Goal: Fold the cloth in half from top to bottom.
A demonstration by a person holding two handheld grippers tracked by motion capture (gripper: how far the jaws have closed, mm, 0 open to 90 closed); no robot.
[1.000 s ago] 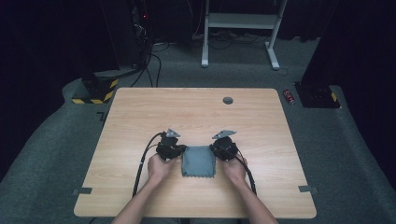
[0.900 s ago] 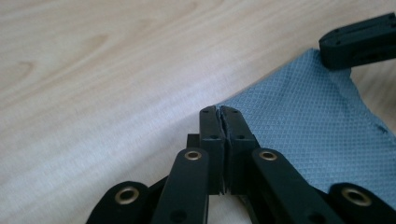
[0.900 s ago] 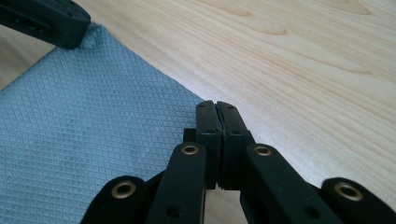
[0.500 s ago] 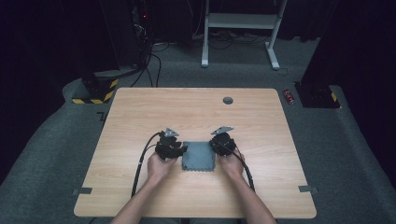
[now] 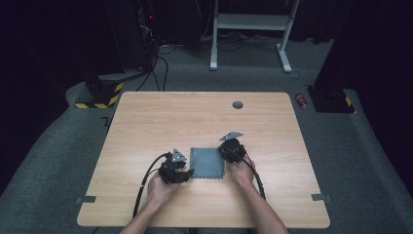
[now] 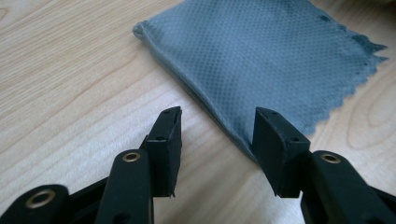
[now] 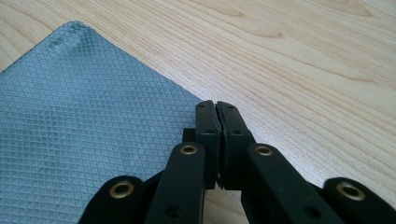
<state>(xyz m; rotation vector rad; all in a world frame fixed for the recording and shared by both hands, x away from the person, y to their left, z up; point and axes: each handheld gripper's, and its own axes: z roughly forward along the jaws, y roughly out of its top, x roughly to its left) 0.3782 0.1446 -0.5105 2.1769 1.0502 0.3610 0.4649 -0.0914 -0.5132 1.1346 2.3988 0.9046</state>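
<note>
From the high view I see the folded grey cloth (image 5: 207, 163) lying flat on the wooden table (image 5: 195, 117), toward the near edge and about midway between the left and right edges. My left gripper (image 5: 181, 174) sits at the cloth's near left corner, and my right gripper (image 5: 228, 152) sits at the cloth's right edge, near its far corner. A small dark round fitting (image 5: 237, 105) is set in the table close to the far edge, well apart from the cloth. In the left gripper view, the left gripper (image 6: 217, 126) has let go: its jaws have just been opening and now stand apart with bare wood between them, the folded edge of the cloth (image 6: 261, 60) running just beside the inner face of the right-hand jaw, whether touching it I cannot tell. The cloth's far edge there is cut in small zigzags. In the right gripper view, the right gripper (image 7: 217, 112) has its jaws pressed together at the edge of the cloth (image 7: 79, 116); whether any cloth is caught between them I cannot tell, since the jaws hide the spot where they meet it.
</note>
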